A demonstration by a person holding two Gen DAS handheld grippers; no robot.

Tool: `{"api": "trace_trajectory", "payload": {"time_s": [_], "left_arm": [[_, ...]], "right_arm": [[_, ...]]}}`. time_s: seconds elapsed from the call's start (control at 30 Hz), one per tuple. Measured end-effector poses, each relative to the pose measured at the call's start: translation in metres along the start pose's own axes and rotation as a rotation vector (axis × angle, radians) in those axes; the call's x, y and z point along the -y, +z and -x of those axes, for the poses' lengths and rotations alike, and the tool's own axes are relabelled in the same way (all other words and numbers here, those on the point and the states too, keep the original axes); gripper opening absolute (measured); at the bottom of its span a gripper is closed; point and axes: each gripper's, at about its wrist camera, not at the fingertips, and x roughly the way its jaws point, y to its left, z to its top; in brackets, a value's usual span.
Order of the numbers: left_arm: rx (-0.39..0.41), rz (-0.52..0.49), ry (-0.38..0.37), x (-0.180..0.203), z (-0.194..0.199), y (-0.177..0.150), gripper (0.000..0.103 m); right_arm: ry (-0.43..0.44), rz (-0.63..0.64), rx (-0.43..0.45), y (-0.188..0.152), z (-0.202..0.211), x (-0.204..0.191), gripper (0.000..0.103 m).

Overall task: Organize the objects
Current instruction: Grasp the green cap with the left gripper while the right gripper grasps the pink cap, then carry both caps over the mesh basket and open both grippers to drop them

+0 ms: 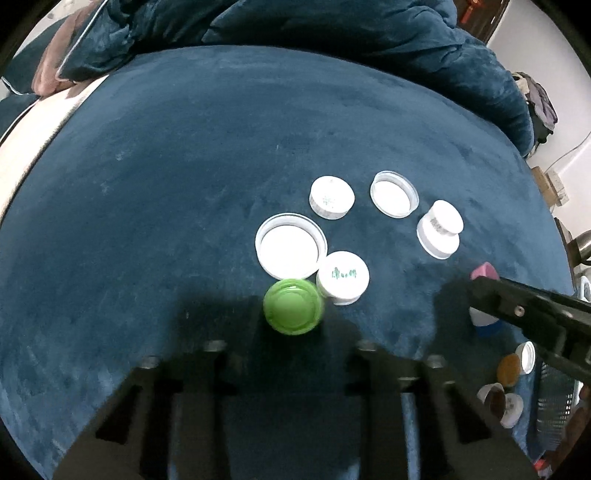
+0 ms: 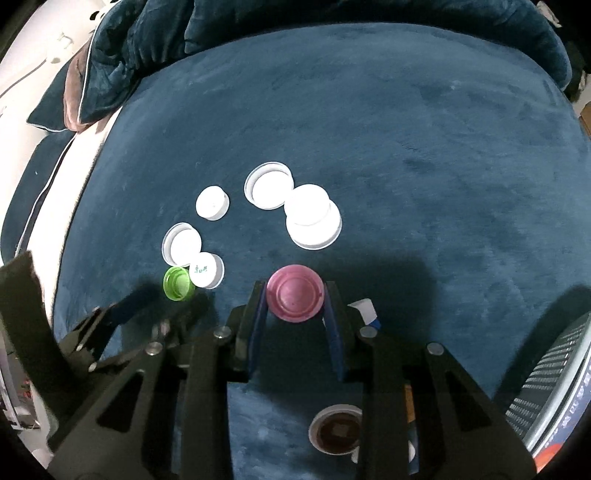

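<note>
A green cap (image 1: 291,306) sits on the blue velvet surface (image 1: 184,184), and my left gripper (image 1: 294,319) is shut on it. Touching it on the far side are a white cap with green writing (image 1: 343,282) and a wide white lid (image 1: 290,245). Beyond lie a white cap (image 1: 331,197), an upturned lid (image 1: 394,193) and a two-cap stack (image 1: 439,229). In the right wrist view my right gripper (image 2: 295,297) is shut on a pink cap (image 2: 294,293), its blue pads (image 2: 258,321) pressing both sides. The green cap (image 2: 179,283) shows to its left.
Folded blue bedding (image 1: 332,29) rises behind the surface. Caps with brown contents (image 2: 340,430) lie near the front, and a white and blue object (image 2: 367,312) lies beside the right finger. A dark mesh basket (image 2: 554,373) stands at the right edge.
</note>
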Motion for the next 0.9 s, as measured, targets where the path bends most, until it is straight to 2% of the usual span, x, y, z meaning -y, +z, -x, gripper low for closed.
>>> {"api": "trace_trajectory", "payload": {"time_s": [0.23,0.53,0.73,0.9], "left_arm": [[-0.022,0.035,-0.034,-0.001,0.015,-0.006,0.030],[0.005,-0.019,-0.051,0.024,0.062,-0.014,0.030],[0.047,-0.077,-0.082,0.053,0.103,-0.020,0.030],[0.063,-0.143,-0.136,0.095,0.131,-0.027,0.030]], "right_arm": [[0.007,-0.004,0.013,-0.001,0.011,0.003,0.031],[0.033,-0.060,0.033,-0.019,0.048,0.013,0.031],[0.055,-0.132,0.073,-0.033,0.083,0.028,0.031],[0.043,-0.177,0.108,-0.047,0.113,0.050,0.031]]}}
